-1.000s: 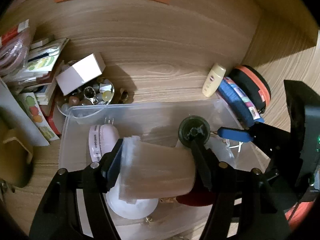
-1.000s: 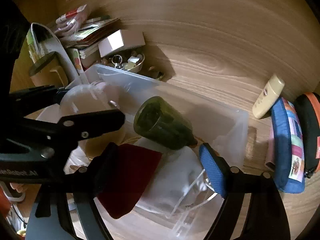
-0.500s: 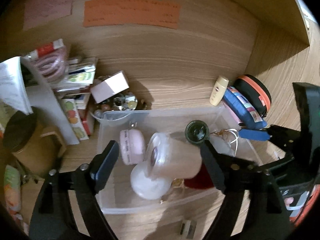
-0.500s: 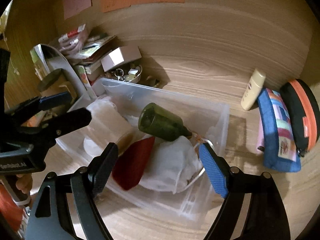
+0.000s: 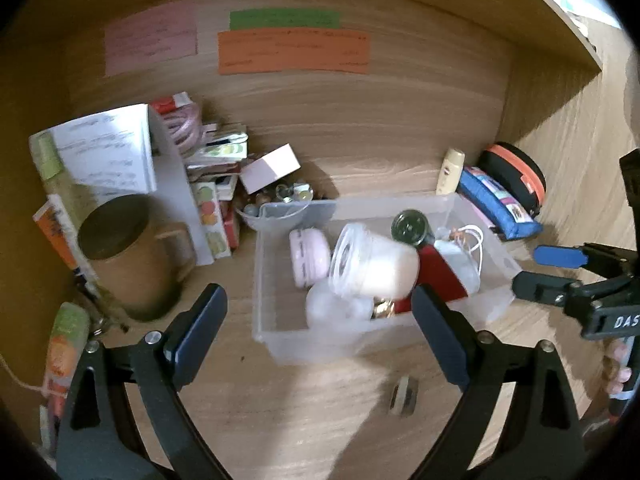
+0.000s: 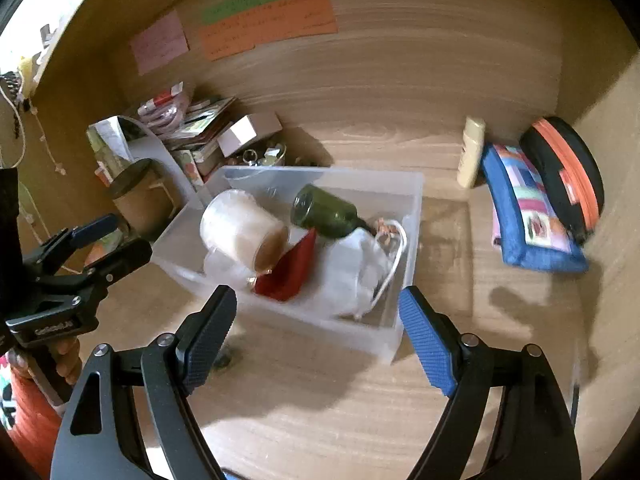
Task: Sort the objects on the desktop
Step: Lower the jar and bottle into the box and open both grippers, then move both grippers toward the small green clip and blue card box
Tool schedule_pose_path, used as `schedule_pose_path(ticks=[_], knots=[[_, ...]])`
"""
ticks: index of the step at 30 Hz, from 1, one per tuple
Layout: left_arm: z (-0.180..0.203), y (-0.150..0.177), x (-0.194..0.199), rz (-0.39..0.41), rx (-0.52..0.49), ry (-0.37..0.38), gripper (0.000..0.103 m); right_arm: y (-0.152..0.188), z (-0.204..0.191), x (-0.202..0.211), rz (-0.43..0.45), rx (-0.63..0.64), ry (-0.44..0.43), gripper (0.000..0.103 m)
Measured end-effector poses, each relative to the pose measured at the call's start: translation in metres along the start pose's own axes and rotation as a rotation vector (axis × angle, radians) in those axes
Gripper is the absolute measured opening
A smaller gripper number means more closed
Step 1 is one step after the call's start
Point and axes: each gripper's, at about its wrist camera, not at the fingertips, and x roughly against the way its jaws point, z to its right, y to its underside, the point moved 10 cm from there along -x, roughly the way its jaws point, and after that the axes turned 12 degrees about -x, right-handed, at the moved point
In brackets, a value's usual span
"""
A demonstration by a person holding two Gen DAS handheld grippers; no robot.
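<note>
A clear plastic bin [image 5: 384,340] [image 6: 408,216] sits mid-desk. In it lie a frosted white jar [image 5: 376,264] [image 6: 240,228] on its side, a dark green bottle [image 5: 410,224] [image 6: 328,212], a pink round case [image 5: 308,256], a red pouch [image 5: 440,276] [image 6: 292,272] and a white drawstring bag [image 6: 356,272]. My left gripper [image 5: 320,320] is open and empty, in front of and above the bin. My right gripper [image 6: 316,340] is open and empty, near the bin's front edge. Each gripper shows in the other's view: the right [image 5: 560,272], the left [image 6: 96,240].
A brown mug [image 5: 128,256], papers and a pink box [image 5: 268,168] over a bowl of trinkets stand left. A cream tube [image 6: 472,152], blue pouch [image 6: 528,216] and black-orange case [image 6: 568,172] lie right. A small clip [image 5: 402,398] lies in front of the bin.
My left gripper opened and let go of the frosted jar, which now lies in the bin. Both grippers pulled back and up from the bin.
</note>
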Motion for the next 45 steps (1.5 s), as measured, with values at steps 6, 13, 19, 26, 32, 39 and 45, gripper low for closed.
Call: schedule_pose_path(ticks=[6, 13, 19, 26, 32, 39, 45], knots=[[0.007, 0.02, 0.018, -0.007, -0.003, -0.01, 0.094, 0.028, 0.008, 0.017, 0.009, -0.01, 0.013, 0.081], [0.016, 0.043, 0.041, -0.002, -0.007, -0.025, 0.095, 0.062, 0.016, 0.036, 0.043, -0.004, 0.042, 0.081], [0.025, 0.067, 0.048, -0.012, 0.017, -0.017, 0.097, 0.097, 0.016, 0.045, 0.06, 0.009, 0.053, 0.081], [0.04, 0.1, 0.038, -0.07, 0.041, -0.008, 0.097, 0.143, 0.005, 0.035, 0.04, 0.049, 0.056, 0.081], [0.041, 0.116, 0.033, -0.097, 0.086, 0.013, 0.097, 0.172, -0.017, 0.019, 0.013, 0.107, 0.042, 0.081], [0.043, 0.118, 0.029, -0.101, 0.079, 0.01, 0.097, 0.177, -0.022, 0.011, 0.039, 0.118, 0.067, 0.08], [0.048, 0.11, 0.02, -0.087, 0.077, 0.032, 0.097, 0.181, -0.025, 0.013, 0.071, 0.167, 0.082, 0.065]])
